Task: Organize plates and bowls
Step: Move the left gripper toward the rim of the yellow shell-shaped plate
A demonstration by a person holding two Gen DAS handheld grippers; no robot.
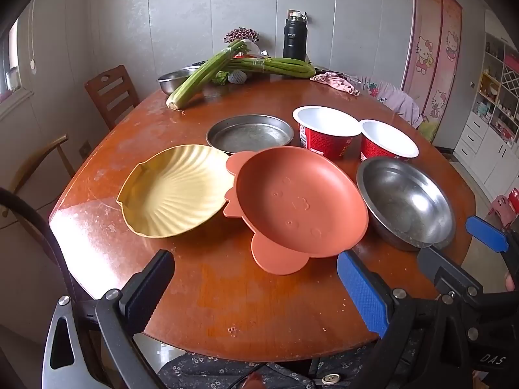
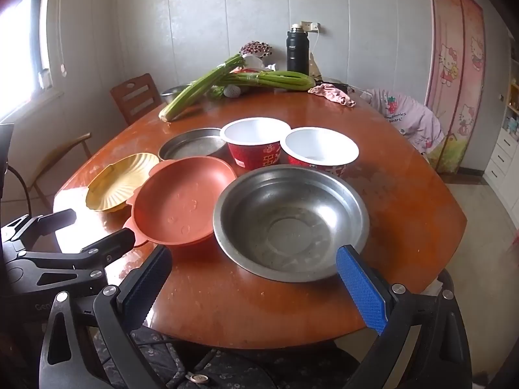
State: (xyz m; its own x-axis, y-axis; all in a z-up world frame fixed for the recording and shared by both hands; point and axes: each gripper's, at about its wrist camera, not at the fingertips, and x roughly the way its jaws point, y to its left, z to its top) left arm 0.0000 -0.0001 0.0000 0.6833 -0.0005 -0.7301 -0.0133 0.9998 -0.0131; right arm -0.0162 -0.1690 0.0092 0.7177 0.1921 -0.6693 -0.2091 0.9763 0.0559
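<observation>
Steel bowl (image 2: 291,222) at table (image 2: 421,227) near edge: rigid, light, slippery, best taken by rim; both hand-held grippers (image 2: 253,287) stood wide open, empty

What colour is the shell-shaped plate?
Pale yellow, with fan-like ridges; clearest in the left wrist view.

Two hand-held grippers framed the views: the left gripper (image 1: 256,291) and right gripper (image 2: 254,287) each carried one black textured pad (image 2: 146,287) and one blue textured pad (image 2: 361,290) on black arms fastened with silver screws (image 2: 110,290). Grey metal plates with cut-outs (image 1: 61,347) backed the left gripper's arms. White lettering marked the right gripper's body. The person wore a dark floral garment (image 2: 227,369) with a pale button (image 2: 198,378).
</observation>
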